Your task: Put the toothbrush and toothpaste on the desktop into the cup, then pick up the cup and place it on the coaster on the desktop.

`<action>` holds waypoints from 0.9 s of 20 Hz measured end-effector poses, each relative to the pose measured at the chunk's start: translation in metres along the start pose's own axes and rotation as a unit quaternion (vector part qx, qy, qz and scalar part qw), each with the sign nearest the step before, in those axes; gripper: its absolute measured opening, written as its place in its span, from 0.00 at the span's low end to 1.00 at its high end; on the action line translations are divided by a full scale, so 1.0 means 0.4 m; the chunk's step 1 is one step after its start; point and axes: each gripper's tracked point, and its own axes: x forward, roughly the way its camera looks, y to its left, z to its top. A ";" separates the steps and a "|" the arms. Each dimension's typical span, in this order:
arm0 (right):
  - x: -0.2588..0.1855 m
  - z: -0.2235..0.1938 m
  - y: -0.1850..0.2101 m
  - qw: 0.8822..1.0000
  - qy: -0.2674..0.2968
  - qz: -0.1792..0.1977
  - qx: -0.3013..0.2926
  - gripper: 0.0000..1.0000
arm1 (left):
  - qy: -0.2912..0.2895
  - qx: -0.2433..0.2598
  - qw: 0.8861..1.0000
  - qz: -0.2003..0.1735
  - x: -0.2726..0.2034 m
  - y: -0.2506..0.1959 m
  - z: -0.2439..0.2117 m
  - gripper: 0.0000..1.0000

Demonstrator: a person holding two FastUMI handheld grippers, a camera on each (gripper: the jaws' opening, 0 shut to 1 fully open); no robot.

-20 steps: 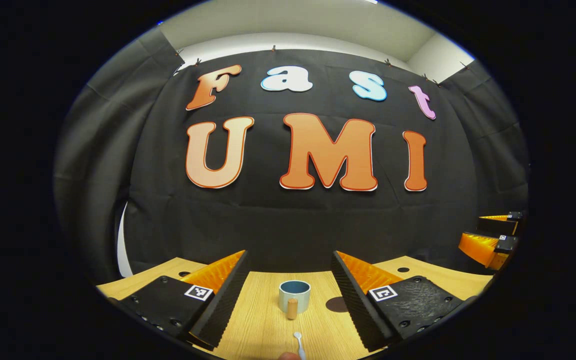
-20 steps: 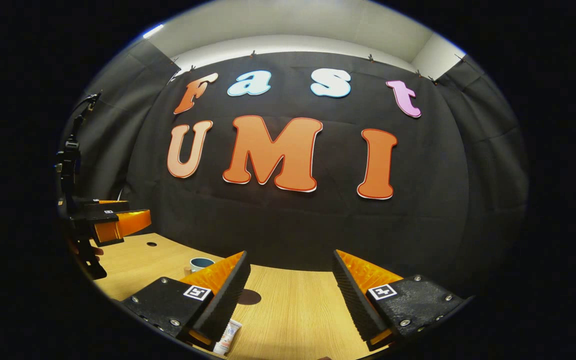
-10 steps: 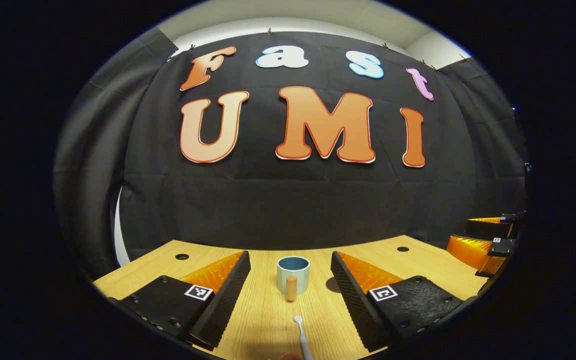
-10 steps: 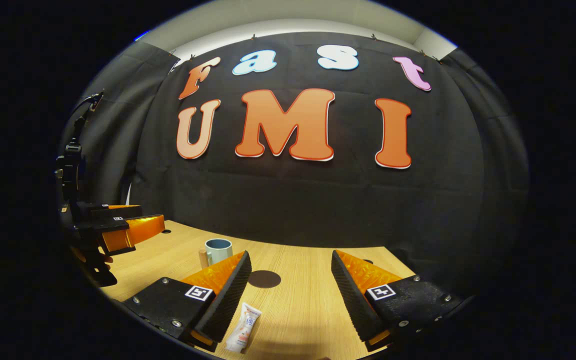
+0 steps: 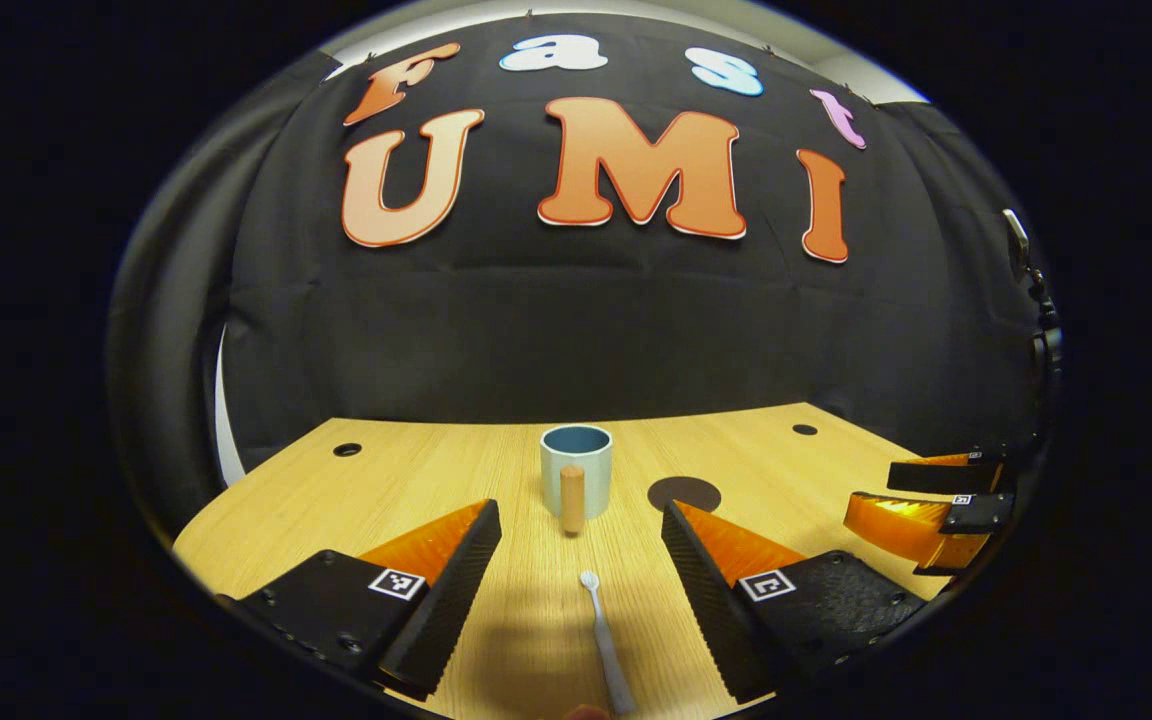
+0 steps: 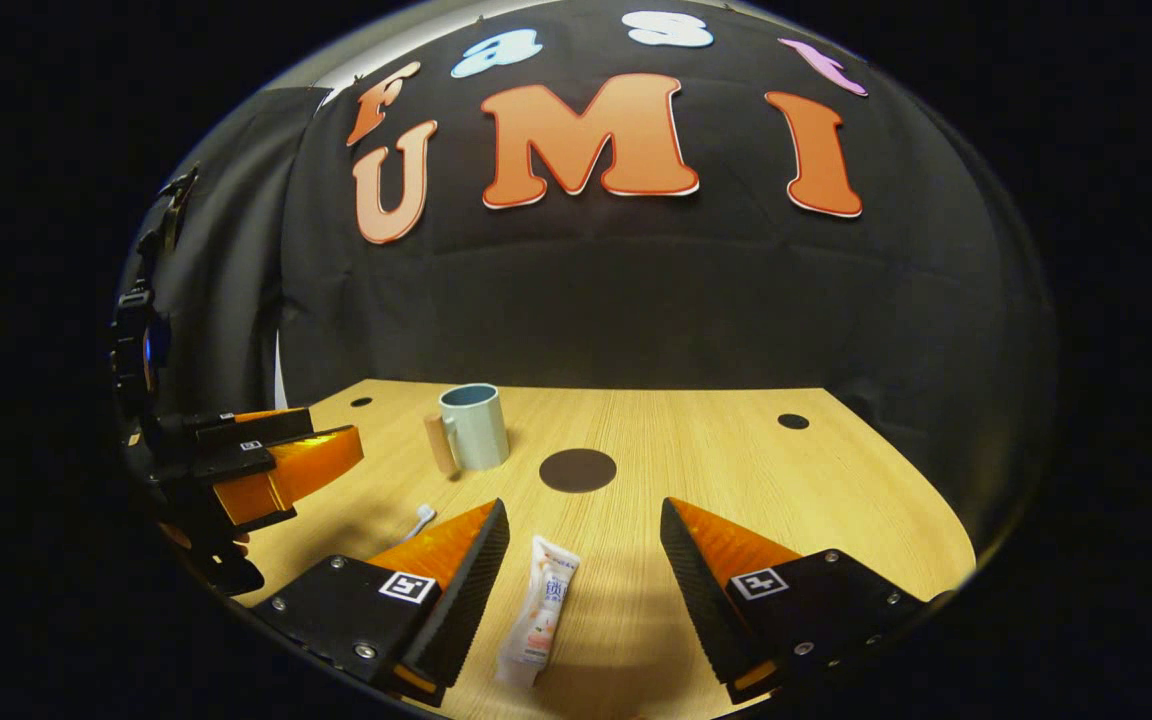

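In the left gripper view, the left gripper (image 5: 581, 560) hangs above a pale wood-grain desktop (image 5: 416, 480) with its 2 wedge-shaped fingers spread wide and nothing between them; their inner faces are ribbed, and each flat base plate carries a small square marker. Ahead of the gap stands the cup (image 5: 576, 470), a smooth, pale cylinder with a darker blue inside and a rounded wooden peg of a handle turned toward the camera. Below it, on the desktop between the fingers, lies the toothbrush (image 5: 604, 645), thin and pale, head toward the cup, touching neither finger. Right of the cup is the coaster (image 5: 684, 493), a flat, dark round disc, apart from the cup. At the far right edge the right gripper (image 5: 921, 495) shows from the side, its fingers parted

In the right gripper view, the left gripper (image 6: 266, 455) sits at the left edge, a fingertip of the hand holding it visible beneath. The cup (image 6: 474, 425) stands further in, handle to its left, with the toothbrush (image 6: 421, 518) head peeking out on the desktop (image 6: 786, 500) just beyond the near left finger. The right gripper (image 6: 581, 560) is wide open and holds nothing. The toothpaste (image 6: 539, 620), a soft, flattened white tube with printed markings, lies in the gap close to the left finger; contact cannot be told. The coaster (image 6: 577, 469) lies beyond it, right of the cup
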 end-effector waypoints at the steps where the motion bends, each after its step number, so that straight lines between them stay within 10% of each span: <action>1: 0.004 -0.017 0.003 1.000 0.009 -0.001 -0.003 0.92 | 0.009 0.000 1.000 0.000 0.003 0.001 -0.018 0.98; 9: 0.057 -0.172 0.031 0.995 0.104 -0.002 -0.011 0.92 | 0.107 0.003 0.994 0.003 0.040 -0.009 -0.182 0.98; 18: 0.091 -0.267 0.073 0.986 0.164 0.016 -0.012 0.65 | 0.203 0.002 0.979 0.003 0.037 -0.033 -0.315 0.98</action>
